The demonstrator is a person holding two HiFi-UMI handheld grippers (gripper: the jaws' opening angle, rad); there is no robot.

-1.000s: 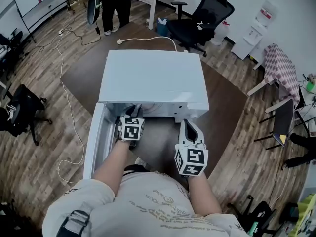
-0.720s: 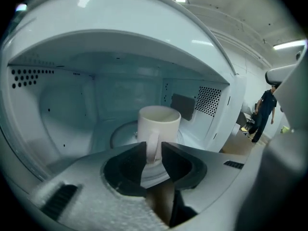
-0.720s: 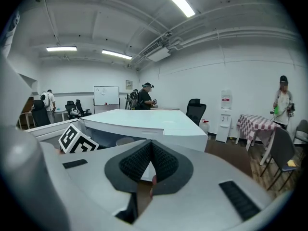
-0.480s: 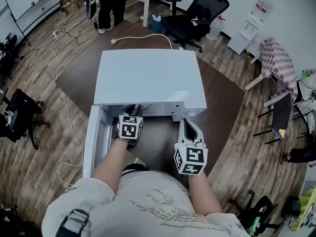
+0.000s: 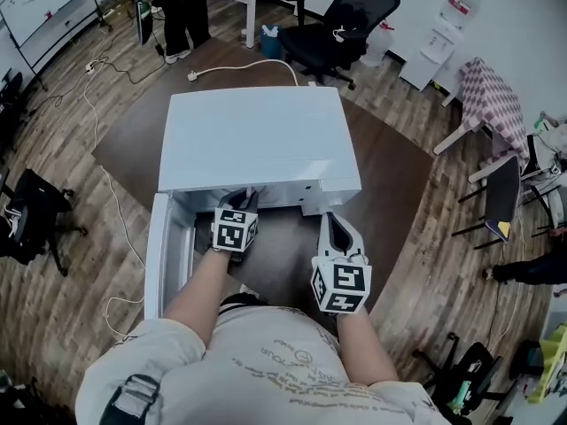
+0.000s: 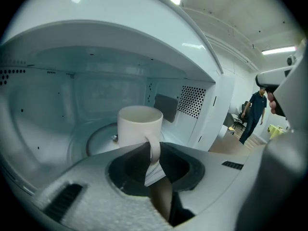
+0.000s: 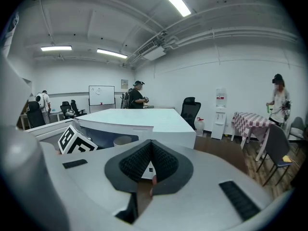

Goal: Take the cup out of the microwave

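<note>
Over the last 1 s my left gripper (image 5: 239, 200) is staying put at the mouth of the microwave (image 5: 257, 140); only the head view is drifting. So the grasp looks made and the lift has not begun. In the left gripper view my jaws are closing together on the handle of the cup (image 6: 139, 126); the white cup is standing upright on the turntable (image 6: 98, 138), inside the cavity, at 12 o'clock from my jaws. My right gripper (image 5: 334, 224) is hanging at 3 o'clock of the left one, outside the cavity, jaws together on nothing.

The door (image 5: 158, 255) is swinging open at 9 o'clock. The microwave is sitting on a dark brown table (image 5: 390, 175) over a wood-plank floor (image 5: 53, 299); an office chair (image 5: 354, 16) is at 1 o'clock, a whiteboard (image 5: 44, 7) at 10 o'clock, a checked tablecloth (image 5: 500, 118) at 2 o'clock.
</note>
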